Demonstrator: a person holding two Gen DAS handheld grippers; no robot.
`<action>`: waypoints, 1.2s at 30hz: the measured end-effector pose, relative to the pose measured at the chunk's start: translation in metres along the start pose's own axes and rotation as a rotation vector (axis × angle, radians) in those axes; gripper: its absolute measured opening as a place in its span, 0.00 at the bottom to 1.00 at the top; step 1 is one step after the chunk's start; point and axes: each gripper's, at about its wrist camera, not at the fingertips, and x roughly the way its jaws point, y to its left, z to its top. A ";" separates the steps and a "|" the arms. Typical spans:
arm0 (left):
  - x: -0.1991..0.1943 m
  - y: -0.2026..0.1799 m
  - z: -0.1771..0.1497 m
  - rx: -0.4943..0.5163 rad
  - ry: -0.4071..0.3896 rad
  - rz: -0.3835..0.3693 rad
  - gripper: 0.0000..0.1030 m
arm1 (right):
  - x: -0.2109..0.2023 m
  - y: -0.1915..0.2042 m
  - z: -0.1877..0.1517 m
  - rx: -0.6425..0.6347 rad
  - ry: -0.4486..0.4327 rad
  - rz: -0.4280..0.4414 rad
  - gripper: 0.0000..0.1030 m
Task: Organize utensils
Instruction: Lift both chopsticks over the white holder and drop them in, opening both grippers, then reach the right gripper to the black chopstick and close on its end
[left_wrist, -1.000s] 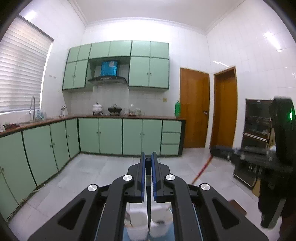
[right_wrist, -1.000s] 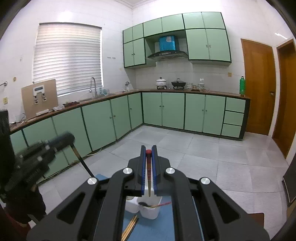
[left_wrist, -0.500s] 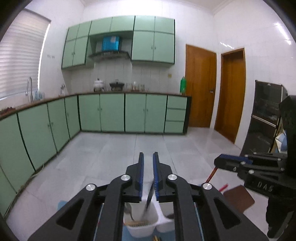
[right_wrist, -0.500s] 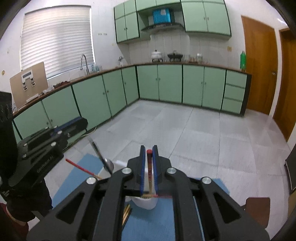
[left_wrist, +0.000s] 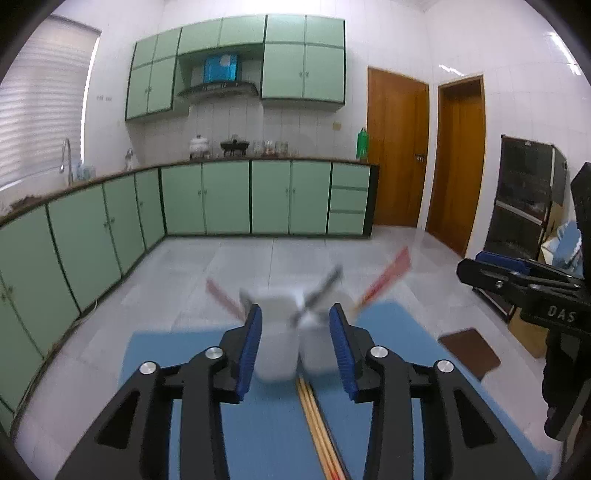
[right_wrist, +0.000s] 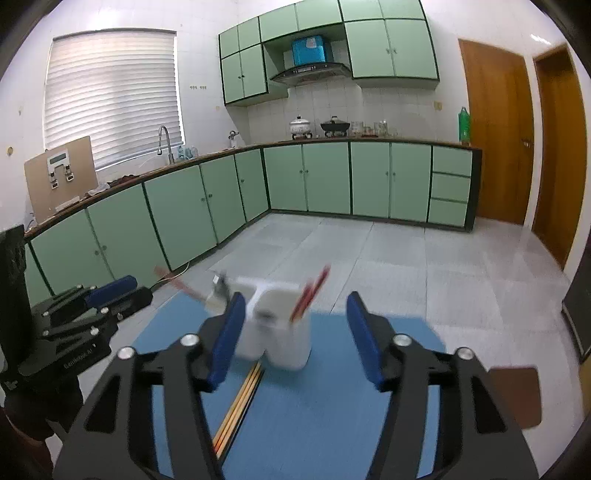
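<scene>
Blue-padded tongs (left_wrist: 295, 332) (right_wrist: 295, 332) have opened, utensils released.

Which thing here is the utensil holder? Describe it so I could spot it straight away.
Find the blue mat spread on the table in front of the green kitchen cabinets. Near its far edge stands the white holder, two joined plastic cups. It is the only upright thing there, with red sticks poking out; the bamboo chopsticks lie flat beside it.

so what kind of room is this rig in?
A home kitchen, most likely: green cabinets along two walls, a sink tap, and pots under a range hood.
</scene>
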 end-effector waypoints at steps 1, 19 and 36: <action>-0.003 -0.001 -0.013 -0.007 0.021 -0.001 0.38 | -0.002 0.002 -0.013 0.008 0.016 0.001 0.59; 0.008 0.008 -0.168 -0.084 0.336 0.065 0.39 | 0.027 0.055 -0.172 0.042 0.318 -0.003 0.62; 0.012 0.018 -0.180 -0.110 0.405 0.064 0.39 | 0.040 0.087 -0.191 -0.042 0.406 0.002 0.62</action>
